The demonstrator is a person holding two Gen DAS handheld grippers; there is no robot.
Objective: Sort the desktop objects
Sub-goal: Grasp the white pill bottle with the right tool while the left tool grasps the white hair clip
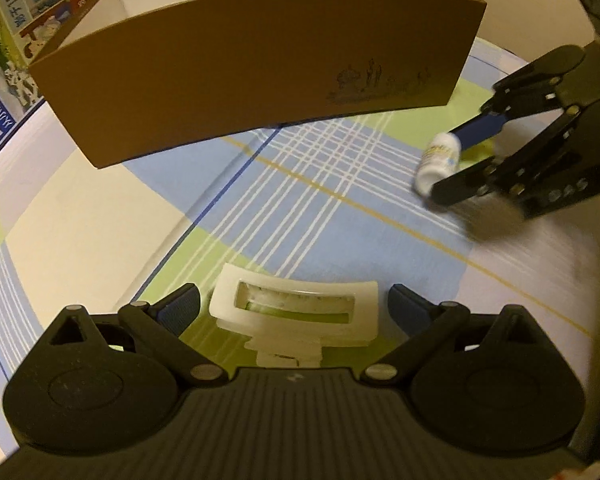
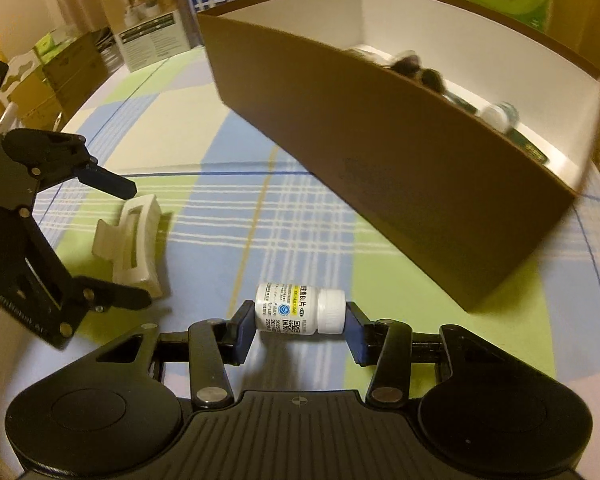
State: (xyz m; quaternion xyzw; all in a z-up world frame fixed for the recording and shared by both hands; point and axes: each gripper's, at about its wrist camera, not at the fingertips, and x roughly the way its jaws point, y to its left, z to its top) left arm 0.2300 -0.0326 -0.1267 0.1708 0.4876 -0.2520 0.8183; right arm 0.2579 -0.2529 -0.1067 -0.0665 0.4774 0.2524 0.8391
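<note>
Right gripper clamps pill bottle endwise; left gripper straddles hair claw, unclosed. Next: lift bottle into box.

White pill bottle label carries a QR code and small, partly blurred Chinese print (a yellow band on top). A printed carton reads "1955" sideways.
</note>
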